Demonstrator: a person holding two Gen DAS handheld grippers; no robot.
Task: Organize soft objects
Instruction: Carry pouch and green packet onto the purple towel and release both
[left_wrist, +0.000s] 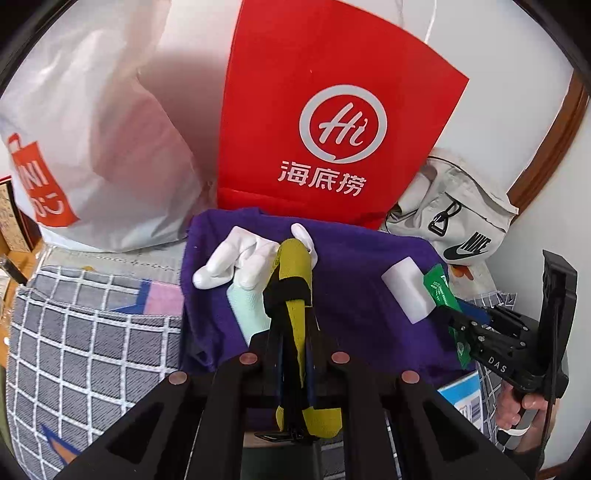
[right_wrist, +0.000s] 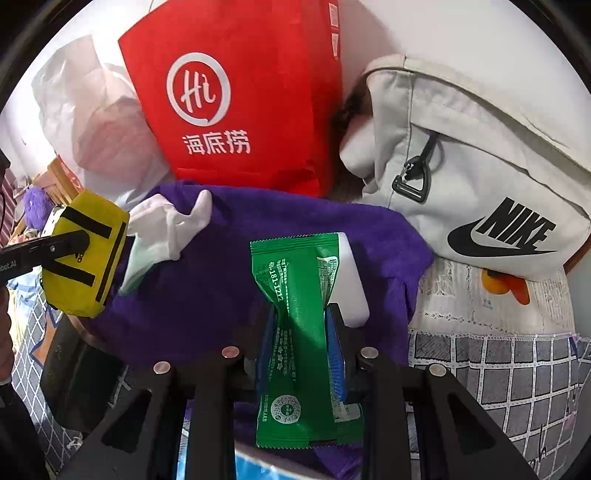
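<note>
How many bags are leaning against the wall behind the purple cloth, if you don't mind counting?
3. A white plastic shopping bag is on the left, a red paper bag in the middle, and a cream Nike bag on the right. Others may be hidden behind them.

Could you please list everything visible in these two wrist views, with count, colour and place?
pouch: one, yellow with black straps, clamped in the left gripper
packet: one, green, clamped in the right gripper
glove: one, white, on the towel
towel: one, purple, spread in the middle
white block: one, on the towel beside the packet
red bag: one, upright behind the towel
plastic bag: one, white, left of the red bag
Nike bag: one, off-white, right of the red bag
checked cloth: grey, underneath
left gripper: black, shut
right gripper: black, blue pads, shut
hand: one, holding the right gripper's handle
</note>
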